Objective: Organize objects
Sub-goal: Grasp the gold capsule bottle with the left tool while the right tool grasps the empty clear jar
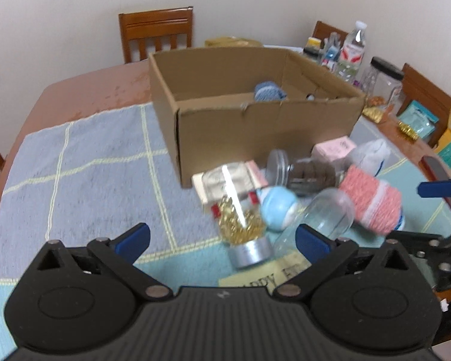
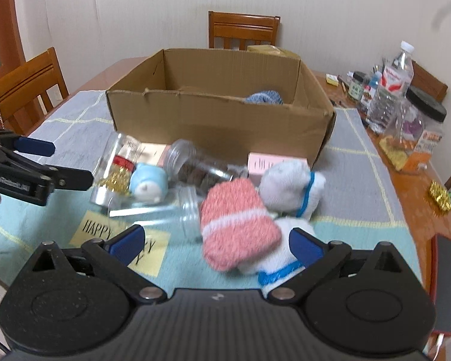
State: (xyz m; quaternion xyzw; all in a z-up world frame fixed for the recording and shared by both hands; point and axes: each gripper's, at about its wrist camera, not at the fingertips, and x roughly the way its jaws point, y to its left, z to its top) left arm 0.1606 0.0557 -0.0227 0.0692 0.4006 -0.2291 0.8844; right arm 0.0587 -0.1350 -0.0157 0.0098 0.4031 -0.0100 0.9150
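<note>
Both grippers, left and right, are spread wide and holding nothing. Just past them: pink sock, jars and a white sock, all waiting. Cardboard box behind looks like it only has a blue sock, so barely started.

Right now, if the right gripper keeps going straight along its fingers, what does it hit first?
Probably the pink rolled sock, lying centred just ahead of the open right gripper. Depth is hard to judge.

Left claw, right claw: black ribbed bodies, blue pads (silver pivot screws).
</note>
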